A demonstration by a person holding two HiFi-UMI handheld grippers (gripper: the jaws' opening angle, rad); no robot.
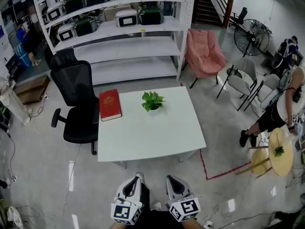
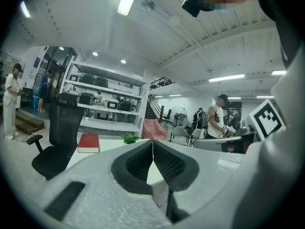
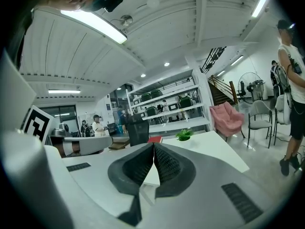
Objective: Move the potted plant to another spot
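A small green potted plant (image 1: 152, 101) stands on the white table (image 1: 157, 137), toward its far edge, right of centre. The plant (image 2: 129, 138) shows small and distant in the left gripper view, and the plant (image 3: 184, 134) likewise in the right gripper view. Both grippers hang low in front of the table's near edge, well short of the plant. My left gripper (image 1: 137, 179) is shut, jaws meeting with nothing between them. My right gripper (image 1: 171, 180) is shut and empty too.
A red book (image 1: 109, 104) lies at the table's far left corner. A black office chair (image 1: 76, 99) stands left of the table. White shelving (image 1: 119, 27) with cases and a pink chair (image 1: 204, 54) are behind. A person (image 1: 281, 109) and a round wooden stool (image 1: 280, 151) are at right.
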